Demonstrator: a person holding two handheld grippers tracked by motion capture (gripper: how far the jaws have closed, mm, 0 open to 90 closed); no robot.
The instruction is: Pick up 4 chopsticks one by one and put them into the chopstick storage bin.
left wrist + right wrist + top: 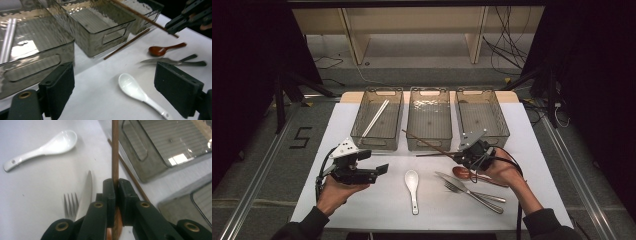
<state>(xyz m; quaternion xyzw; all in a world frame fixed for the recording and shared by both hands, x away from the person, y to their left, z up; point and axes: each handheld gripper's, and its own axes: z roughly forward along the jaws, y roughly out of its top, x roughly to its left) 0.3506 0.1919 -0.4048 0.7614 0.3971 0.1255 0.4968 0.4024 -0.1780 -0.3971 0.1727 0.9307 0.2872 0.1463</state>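
Brown wooden chopstick (115, 152) lifted, slanting over middle bin (429, 120).

Matt wooden chopstick (115, 150), glossy white ceramic spoon (135, 90)

The high view looks forward and down on the whole worktop (362, 200) from the person's side. Each gripper view sits low and close, looking along its own jaws across the worktop. All three share the white spoon (412, 182) and the middle bin (428, 120).
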